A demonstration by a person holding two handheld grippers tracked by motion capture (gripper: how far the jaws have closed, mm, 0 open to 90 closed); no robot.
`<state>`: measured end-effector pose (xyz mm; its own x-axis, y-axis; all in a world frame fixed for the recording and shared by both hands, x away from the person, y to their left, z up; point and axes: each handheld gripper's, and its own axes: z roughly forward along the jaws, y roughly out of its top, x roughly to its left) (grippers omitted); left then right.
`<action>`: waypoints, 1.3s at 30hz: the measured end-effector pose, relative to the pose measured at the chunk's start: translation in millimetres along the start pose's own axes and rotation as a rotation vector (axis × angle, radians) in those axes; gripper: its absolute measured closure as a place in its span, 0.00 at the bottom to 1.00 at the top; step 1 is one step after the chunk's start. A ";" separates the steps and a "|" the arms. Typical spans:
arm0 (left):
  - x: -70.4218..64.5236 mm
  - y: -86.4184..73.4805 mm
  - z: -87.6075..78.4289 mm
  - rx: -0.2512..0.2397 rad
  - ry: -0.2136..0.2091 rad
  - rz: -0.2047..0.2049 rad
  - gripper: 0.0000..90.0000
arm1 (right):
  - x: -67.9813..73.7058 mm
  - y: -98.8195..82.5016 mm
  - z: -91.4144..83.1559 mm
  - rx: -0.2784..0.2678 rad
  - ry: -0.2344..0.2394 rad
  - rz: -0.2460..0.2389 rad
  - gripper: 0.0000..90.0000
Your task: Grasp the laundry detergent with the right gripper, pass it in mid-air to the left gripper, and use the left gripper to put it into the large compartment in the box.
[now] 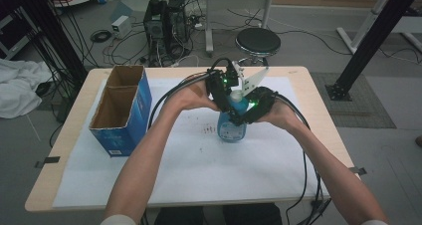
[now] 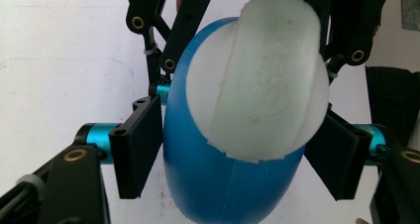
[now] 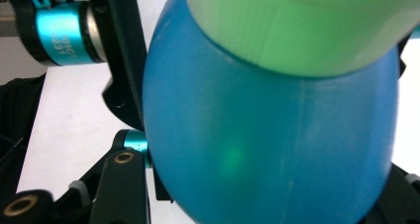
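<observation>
We work at a wooden table covered by a white sheet, an open blue cardboard box off to the left side. Mid-sheet stands the blue bottle, upright, with a white cap on top. Both tools meet at its upper part.

The left gripper sits around the shoulder: in the left gripper view its black pads flank the blue body just below the cap, one close against the side, so we read it as narrowed onto the bottle. The right gripper is pressed in so near that its own view is mostly blue wall; we cannot tell how its jaws stand.

To do this well, we judge: keep one grip low on the shoulder to steady the bottle, work the cap with the other, squeeze lightly since the plastic wall likely flexes, keep it vertical.
</observation>
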<state>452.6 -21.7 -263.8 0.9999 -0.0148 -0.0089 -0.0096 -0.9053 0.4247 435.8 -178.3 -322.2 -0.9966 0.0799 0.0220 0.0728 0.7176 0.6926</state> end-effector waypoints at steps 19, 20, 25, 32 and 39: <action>-5.9 -0.6 4.3 -0.059 -0.005 -0.068 0.40 | -4.5 0.1 2.7 -0.008 0.012 -0.064 0.50; -5.9 -0.8 4.0 -0.060 -0.007 -0.067 0.40 | -2.5 0.3 2.3 -0.008 0.009 -0.032 0.50; -7.0 -1.3 2.7 -0.067 -0.006 -0.065 0.41 | -2.5 -0.3 1.3 -0.010 0.016 -0.033 0.50; -7.1 -1.8 3.0 -0.057 -0.007 -0.065 0.41 | -3.7 0.4 5.7 -0.051 0.031 -0.059 0.49; -7.2 -1.9 2.3 -0.061 -0.004 -0.068 0.41 | -3.3 -0.7 3.5 -0.024 0.031 -0.036 0.49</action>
<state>445.4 -20.8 -266.6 0.9981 0.0443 -0.0427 0.0594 -0.8766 0.4776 439.2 -176.7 -325.3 -0.9993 0.0329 0.0191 0.0368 0.7031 0.7101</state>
